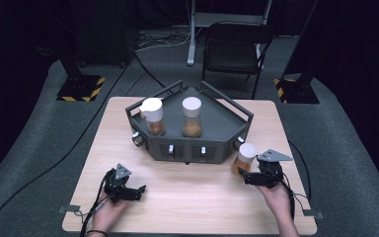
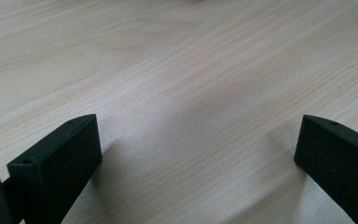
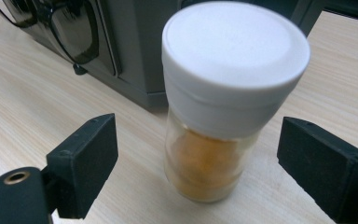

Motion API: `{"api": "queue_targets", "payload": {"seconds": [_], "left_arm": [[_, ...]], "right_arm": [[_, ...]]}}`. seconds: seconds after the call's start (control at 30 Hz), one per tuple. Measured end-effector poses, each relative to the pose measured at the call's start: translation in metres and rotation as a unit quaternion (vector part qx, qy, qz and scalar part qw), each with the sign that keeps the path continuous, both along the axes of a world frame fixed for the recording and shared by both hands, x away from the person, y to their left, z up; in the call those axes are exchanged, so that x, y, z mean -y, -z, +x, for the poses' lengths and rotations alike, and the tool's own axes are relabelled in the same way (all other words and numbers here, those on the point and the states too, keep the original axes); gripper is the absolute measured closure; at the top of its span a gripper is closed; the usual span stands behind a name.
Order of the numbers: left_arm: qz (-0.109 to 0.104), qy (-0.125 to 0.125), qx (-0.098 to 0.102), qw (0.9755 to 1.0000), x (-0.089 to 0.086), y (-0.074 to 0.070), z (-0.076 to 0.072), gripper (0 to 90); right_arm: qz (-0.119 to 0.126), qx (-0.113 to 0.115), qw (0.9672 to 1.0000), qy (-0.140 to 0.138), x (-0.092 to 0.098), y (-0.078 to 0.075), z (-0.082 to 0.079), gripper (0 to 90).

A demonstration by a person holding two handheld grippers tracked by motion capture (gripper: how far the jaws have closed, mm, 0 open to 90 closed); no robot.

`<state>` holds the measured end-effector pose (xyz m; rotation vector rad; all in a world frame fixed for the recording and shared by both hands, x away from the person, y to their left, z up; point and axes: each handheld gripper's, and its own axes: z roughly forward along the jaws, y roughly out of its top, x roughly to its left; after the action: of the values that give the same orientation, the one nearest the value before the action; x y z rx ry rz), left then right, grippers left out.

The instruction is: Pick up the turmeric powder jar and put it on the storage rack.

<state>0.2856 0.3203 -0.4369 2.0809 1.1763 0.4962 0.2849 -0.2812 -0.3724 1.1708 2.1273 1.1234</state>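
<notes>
Beside the gray rack's [image 1: 217, 131] right corner, we've got our right gripper [image 3: 198, 163] spread wide around the upright spice jar [image 3: 214, 121], untouched, while the left gripper [image 2: 198, 154] gapes idle.
</notes>
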Motion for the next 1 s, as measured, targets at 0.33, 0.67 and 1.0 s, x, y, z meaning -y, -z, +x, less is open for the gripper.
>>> {"api": "queue_targets", "payload": {"seconds": [0.33, 0.67, 1.0], "left_arm": [[0.000, 0.000, 0.000, 1.0000, 0.000, 0.000, 0.000, 0.1], [0.000, 0.000, 0.000, 1.0000, 0.000, 0.000, 0.000, 0.1], [0.000, 0.000, 0.000, 1.0000, 0.000, 0.000, 0.000, 0.1]], "right_arm": [[0.015, 0.005, 0.9999, 0.003, 0.001, -0.002, 0.011, 14.9], [0.005, 0.005, 1.0000, 0.005, -0.003, -0.002, 0.019, 25.4], [0.002, 0.013, 0.9999, 0.003, -0.002, -0.001, 0.019, 33.5]]}}
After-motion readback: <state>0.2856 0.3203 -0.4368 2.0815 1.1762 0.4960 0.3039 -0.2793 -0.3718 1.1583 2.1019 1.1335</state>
